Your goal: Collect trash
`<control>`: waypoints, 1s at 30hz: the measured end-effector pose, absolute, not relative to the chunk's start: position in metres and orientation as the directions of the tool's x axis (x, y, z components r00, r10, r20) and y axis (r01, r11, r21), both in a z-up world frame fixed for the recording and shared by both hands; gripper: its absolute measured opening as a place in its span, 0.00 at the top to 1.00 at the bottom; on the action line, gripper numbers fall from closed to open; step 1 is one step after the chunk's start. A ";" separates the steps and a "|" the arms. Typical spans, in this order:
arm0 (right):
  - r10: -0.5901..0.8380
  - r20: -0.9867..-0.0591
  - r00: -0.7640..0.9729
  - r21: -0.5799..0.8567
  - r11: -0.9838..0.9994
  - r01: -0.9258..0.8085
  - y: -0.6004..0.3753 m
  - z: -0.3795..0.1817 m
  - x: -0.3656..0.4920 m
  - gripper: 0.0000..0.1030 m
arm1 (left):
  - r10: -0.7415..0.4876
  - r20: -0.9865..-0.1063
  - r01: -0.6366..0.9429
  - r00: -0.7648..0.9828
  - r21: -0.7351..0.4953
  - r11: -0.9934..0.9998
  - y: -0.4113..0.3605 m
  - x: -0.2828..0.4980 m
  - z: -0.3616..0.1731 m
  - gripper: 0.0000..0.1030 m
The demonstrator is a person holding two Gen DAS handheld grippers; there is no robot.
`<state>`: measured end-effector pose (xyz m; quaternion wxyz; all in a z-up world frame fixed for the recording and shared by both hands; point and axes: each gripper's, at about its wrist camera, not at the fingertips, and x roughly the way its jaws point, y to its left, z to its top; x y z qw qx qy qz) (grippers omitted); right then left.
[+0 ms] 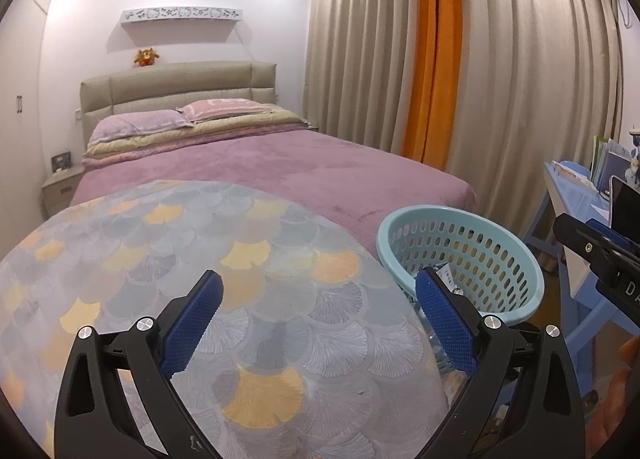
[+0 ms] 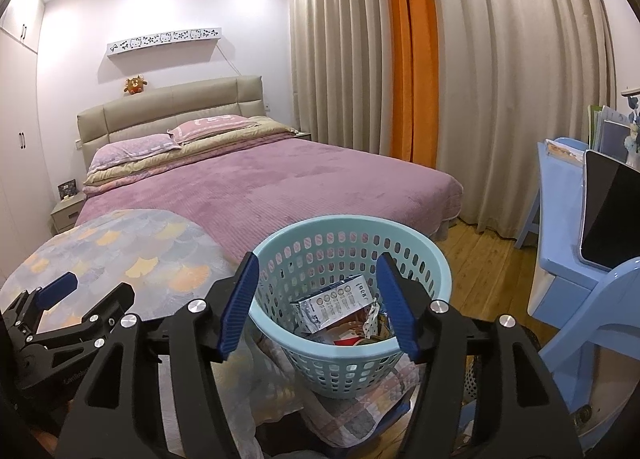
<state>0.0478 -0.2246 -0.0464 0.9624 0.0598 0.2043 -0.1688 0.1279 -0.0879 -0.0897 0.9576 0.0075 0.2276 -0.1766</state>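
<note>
- The trash is sitting in the pale blue perforated basket, which is standing on a patchwork cloth just beside the round table with the fan-pattern cover; I am seeing a flattened carton leaning inside it, with crumpled wrappers beside and below it.
- I am judging the carton to be light and thin-walled, likely to crush rather than resist; its flat faces are looking slick, so I would be taking it across its upper edge, where it is standing clear of the rest.
- The wrappers are looking soft, light and crinkly; I am expecting them to slide unless pinched at a bunched fold.
- The basket is looking like light, springy plastic; its rolled rim is seeming the soundest place to grip, though I am guessing it would tip if lifted from one side only.
- My right gripper is hanging over the basket's mouth with its blue pads standing well apart; nothing is lying between them and they are touching neither rim nor trash.
- My left gripper is hovering over the table cover with its jaws spread wide; it is holding nothing, and whether its right pad is touching the basket I cannot tell.
</note>
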 end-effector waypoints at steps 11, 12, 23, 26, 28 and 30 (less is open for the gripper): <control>-0.292 -0.425 0.857 0.057 0.936 0.347 -0.225 -0.047 0.049 0.41 | -0.334 -0.439 0.342 0.834 -0.063 0.938 -0.087 0.128 -0.090 0.08; -0.290 -0.427 0.857 0.058 0.936 0.346 -0.225 -0.047 0.049 0.41 | -0.334 -0.439 0.342 0.834 -0.062 0.937 -0.087 0.128 -0.090 0.08; -0.282 -0.438 0.854 0.059 0.938 0.341 -0.223 -0.051 0.050 0.41 | -0.333 -0.439 0.342 0.835 -0.062 0.938 -0.088 0.128 -0.090 0.08; -0.278 -0.441 0.853 0.060 0.939 0.338 -0.223 -0.051 0.050 0.41 | -0.333 -0.439 0.342 0.834 -0.062 0.938 -0.088 0.128 -0.090 0.08; -0.277 -0.443 0.853 0.061 0.940 0.337 -0.223 -0.051 0.051 0.41 | -0.333 -0.439 0.342 0.834 -0.062 0.938 -0.088 0.128 -0.090 0.08; -0.276 -0.444 0.853 0.061 0.940 0.336 -0.223 -0.052 0.051 0.41 | -0.334 -0.439 0.342 0.834 -0.062 0.938 -0.088 0.128 -0.090 0.08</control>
